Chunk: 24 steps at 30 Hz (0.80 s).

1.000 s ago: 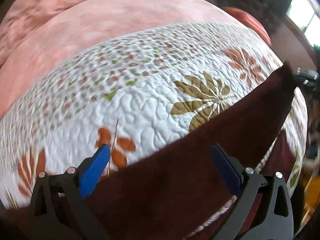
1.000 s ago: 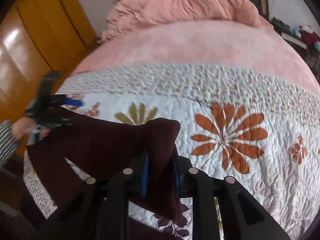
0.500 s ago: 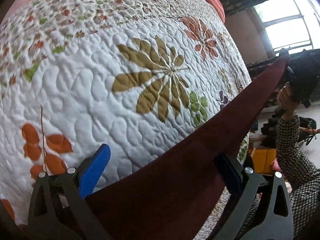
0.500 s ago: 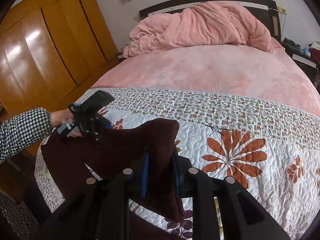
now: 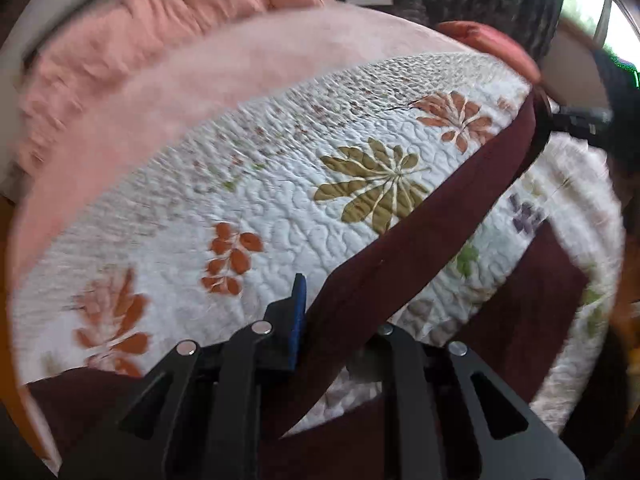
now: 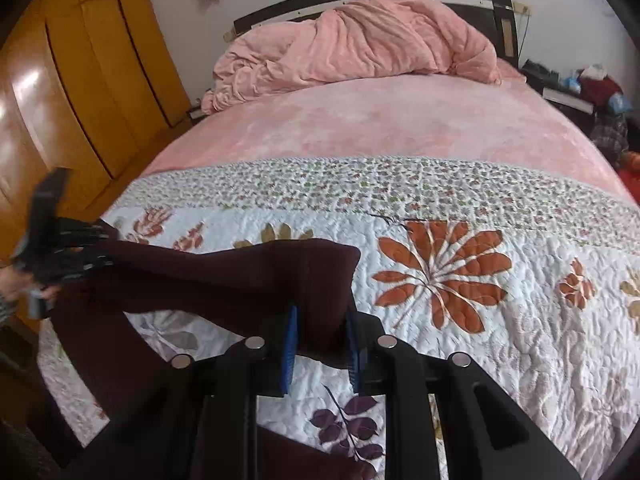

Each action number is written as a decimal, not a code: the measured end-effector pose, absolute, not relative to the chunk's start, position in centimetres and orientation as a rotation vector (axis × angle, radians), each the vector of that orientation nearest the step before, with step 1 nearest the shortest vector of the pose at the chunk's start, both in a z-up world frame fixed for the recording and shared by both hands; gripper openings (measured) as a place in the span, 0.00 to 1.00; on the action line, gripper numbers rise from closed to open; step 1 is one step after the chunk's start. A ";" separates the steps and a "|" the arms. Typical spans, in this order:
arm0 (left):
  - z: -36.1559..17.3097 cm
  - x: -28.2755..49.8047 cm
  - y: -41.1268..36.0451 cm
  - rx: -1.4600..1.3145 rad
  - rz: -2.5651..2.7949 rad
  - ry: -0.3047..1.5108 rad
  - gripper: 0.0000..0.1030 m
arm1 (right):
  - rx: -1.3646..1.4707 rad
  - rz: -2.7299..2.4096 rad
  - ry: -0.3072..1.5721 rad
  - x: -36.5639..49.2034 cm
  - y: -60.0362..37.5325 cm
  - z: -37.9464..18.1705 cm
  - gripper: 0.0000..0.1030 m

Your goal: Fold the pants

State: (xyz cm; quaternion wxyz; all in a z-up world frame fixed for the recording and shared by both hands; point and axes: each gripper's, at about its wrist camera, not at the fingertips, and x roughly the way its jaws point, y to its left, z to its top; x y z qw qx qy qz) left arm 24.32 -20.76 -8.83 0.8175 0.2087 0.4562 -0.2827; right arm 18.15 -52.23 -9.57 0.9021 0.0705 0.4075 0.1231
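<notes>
The dark maroon pants (image 6: 224, 276) are held stretched in the air above the floral quilt (image 6: 500, 320), with the legs hanging down at the bed's near edge. My right gripper (image 6: 320, 340) is shut on one end of the waistband. My left gripper (image 5: 340, 320) is shut on the other end of the pants (image 5: 420, 232), which run taut to the right gripper (image 5: 576, 120) at the far right of the left wrist view. The left gripper also shows at the left edge of the right wrist view (image 6: 52, 248).
A pink sheet (image 6: 380, 120) covers the far half of the bed, with a bunched pink duvet (image 6: 352, 44) at the headboard. An orange wooden wardrobe (image 6: 80, 80) stands on the left. A cluttered nightstand (image 6: 580, 88) is on the right.
My left gripper has closed on the pants' end; it was open around the cloth before. Both grippers have dropped lower over the quilt, with the pants still stretched between them.
</notes>
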 end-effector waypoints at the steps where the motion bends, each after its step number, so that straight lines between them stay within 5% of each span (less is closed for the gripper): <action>1: -8.9 22.6 -20.9 0.461 -0.585 0.955 0.14 | 0.142 0.247 0.843 17.6 -52.2 -9.9 0.20; 17: -12.0 9.1 -22.0 0.582 -0.516 0.802 0.15 | 0.192 0.227 0.925 6.8 -52.8 -15.0 0.22; 21: -15.0 5.5 -22.0 0.649 -0.543 0.837 0.15 | 0.179 0.229 1.002 4.7 -52.5 -16.4 0.34; 24: -17.5 4.2 -21.5 0.678 -0.532 0.866 0.16 | 0.210 0.192 1.031 1.9 -53.2 -16.7 0.59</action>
